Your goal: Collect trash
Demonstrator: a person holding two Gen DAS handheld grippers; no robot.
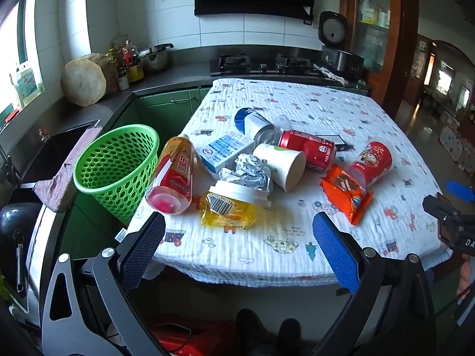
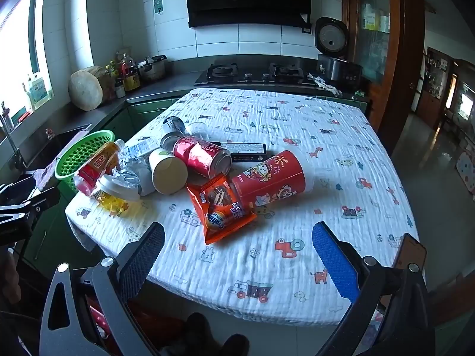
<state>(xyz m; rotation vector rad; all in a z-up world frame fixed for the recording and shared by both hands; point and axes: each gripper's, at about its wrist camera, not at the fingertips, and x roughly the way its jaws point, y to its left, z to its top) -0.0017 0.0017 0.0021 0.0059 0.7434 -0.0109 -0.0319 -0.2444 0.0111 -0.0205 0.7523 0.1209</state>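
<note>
Trash lay heaped on the cloth-covered table ahead of both grippers: a tea bottle, a yellow packet with a white lid, crumpled foil, a paper cup, a milk carton, a red can, an orange snack packet and a red tube. The green basket stood off the table edge, ahead and to the left of the left gripper, just beside the tea bottle.

Nothing appeared collected yet; the task seemed to be at its very start, with the first item still to be chosen. The next move probably called for reaching forward, closing on one near piece, likely the yellow packet or the snack packet, then carrying it to the basket.

The left gripper hovered short of the table with its jaws spread wide, holding and touching nothing. The right gripper was likewise wide apart and empty, the orange snack packet lying just ahead of it.
</note>
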